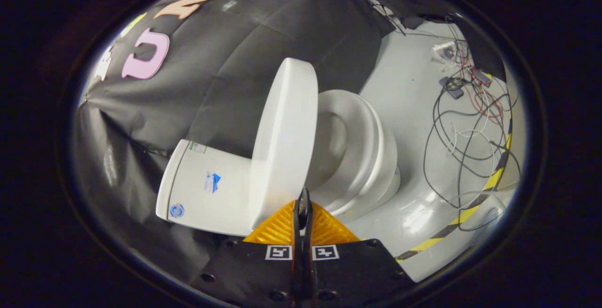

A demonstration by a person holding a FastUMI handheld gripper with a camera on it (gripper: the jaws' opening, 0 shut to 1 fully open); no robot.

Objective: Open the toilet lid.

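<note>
A white toilet stands on the pale floor, and the whole scene looks tilted in the gripper view. Its lid (282, 143) is raised off the seat (362, 148) and stands close to upright, between the seat and the tank (207, 185). The ring of the seat and the bowl opening (334, 143) are uncovered. My gripper (303, 200) is shut, its two fingers pressed together with nothing between them. The fingertips sit right at the lid's rim; I cannot tell whether they touch it.
The booth's black cloth wall hangs behind the tank. Loose cables (470, 124) and small electronic parts lie tangled on the floor beyond the bowl. A yellow-and-black tape strip (470, 214) runs along the floor beside them.
</note>
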